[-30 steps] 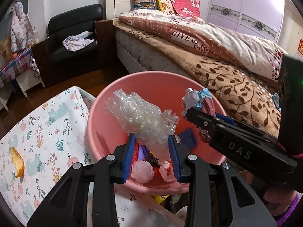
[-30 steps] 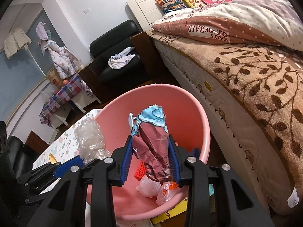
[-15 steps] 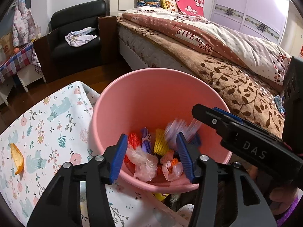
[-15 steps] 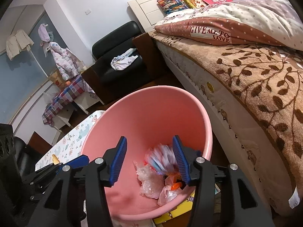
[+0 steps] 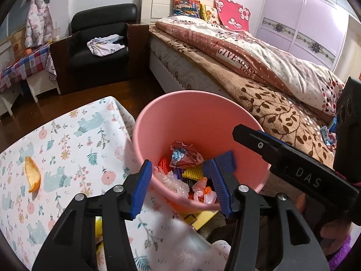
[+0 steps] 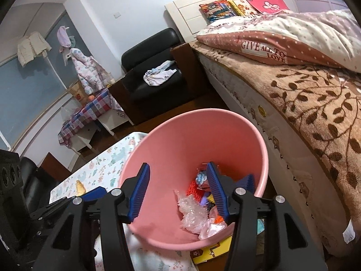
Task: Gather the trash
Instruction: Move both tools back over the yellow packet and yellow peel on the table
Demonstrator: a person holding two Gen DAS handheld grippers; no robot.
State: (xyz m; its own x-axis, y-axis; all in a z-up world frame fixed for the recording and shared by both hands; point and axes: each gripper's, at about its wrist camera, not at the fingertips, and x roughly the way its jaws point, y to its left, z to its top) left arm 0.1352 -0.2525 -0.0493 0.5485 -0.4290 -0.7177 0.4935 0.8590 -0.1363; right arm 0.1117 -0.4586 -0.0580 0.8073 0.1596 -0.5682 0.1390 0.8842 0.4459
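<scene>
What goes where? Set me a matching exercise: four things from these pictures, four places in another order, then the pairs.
Things:
1. orange peel
2. crumpled wrapper
3. white cloth
4. red flowered pillow

Places:
A. on the black armchair
B. in the pink bin
C. on the floral tablecloth
D. at the head of the bed

Pairs: 1-C, 2-B, 3-A, 4-D

Bin (image 5: 200, 115) mouth open ahead of both claws, trash (image 5: 187, 158) (crumpled wrappers) only at its bottom, bed (image 6: 315, 103) close right, table (image 5: 67, 140) left, peel (image 5: 32, 175) lying there.
</scene>
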